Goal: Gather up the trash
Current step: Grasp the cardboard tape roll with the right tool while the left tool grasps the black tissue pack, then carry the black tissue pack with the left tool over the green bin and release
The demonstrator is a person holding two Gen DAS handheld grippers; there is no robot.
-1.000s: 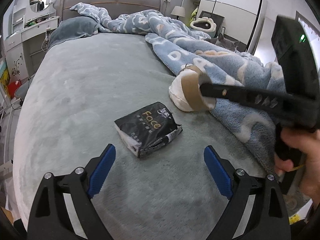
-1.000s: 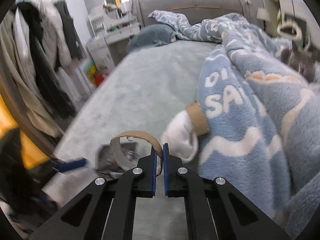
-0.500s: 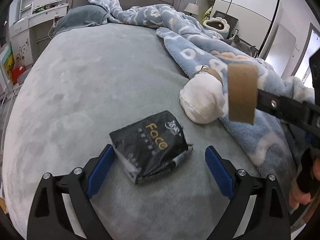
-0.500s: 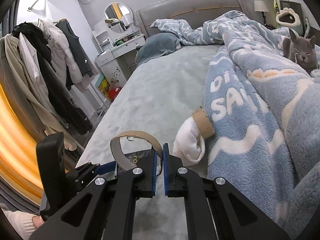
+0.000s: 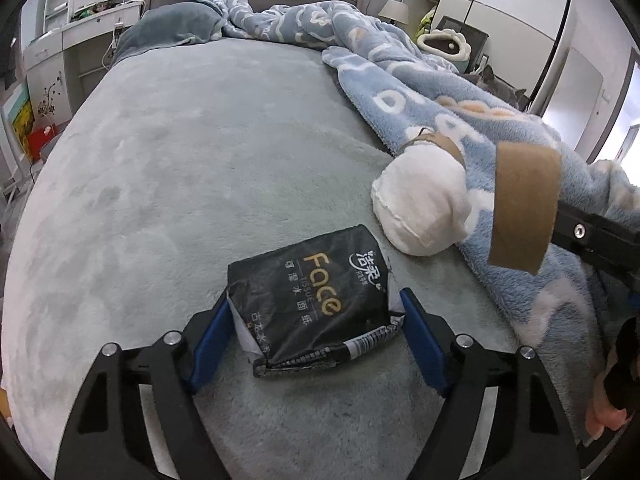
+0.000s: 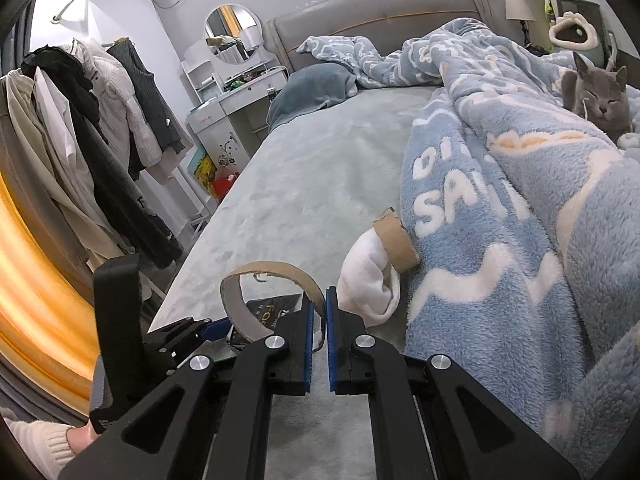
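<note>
I count one black tissue pack (image 5: 308,300) lying on the grey bed (image 5: 180,152) between my left gripper (image 5: 316,332)'s blue pads, which tilt downward and are closing on it, at or near its sides. My right gripper (image 6: 317,320), jaws pinched on one cardboard ring (image 6: 272,280), angles down. Beyond the fingers lie a white sock (image 5: 420,204), a second cardboard ring (image 5: 448,146), one blue blanket (image 6: 520,200).

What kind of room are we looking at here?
A lived-in bedroom, almost certainly. A wide bed with a padded headboard fills the view, a rumpled blue blanket lies on it, and a small dressing table with a round mirror stands beside it.
</note>
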